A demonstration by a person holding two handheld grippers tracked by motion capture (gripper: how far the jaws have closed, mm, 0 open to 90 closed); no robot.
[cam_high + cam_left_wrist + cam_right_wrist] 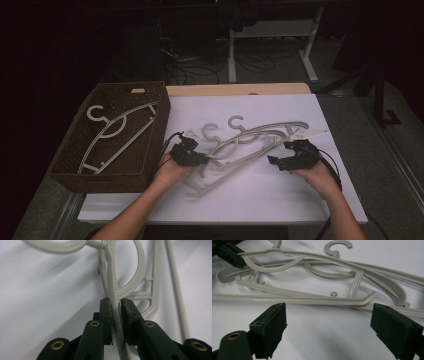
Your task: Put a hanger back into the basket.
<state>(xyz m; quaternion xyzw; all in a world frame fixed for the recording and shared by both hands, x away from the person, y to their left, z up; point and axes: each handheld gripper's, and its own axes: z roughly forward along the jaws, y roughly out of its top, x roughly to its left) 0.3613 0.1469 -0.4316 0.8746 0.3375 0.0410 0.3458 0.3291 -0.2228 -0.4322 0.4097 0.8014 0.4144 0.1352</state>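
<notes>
Pale grey plastic hangers lie tangled in the middle of the white table. My left gripper is at their left end. In the left gripper view it is shut on one hanger's thin arm, which runs up between the jaws. My right gripper stands open at the pile's right side, near the table top. Its jaws are wide apart with nothing between them, just short of the nearest hanger bar. The left gripper shows at the far left of that view.
A dark wicker basket stands at the table's left with one hanger lying inside. Bare white table lies in front of the hands. Beyond the far wooden edge are floor cables and white desk legs.
</notes>
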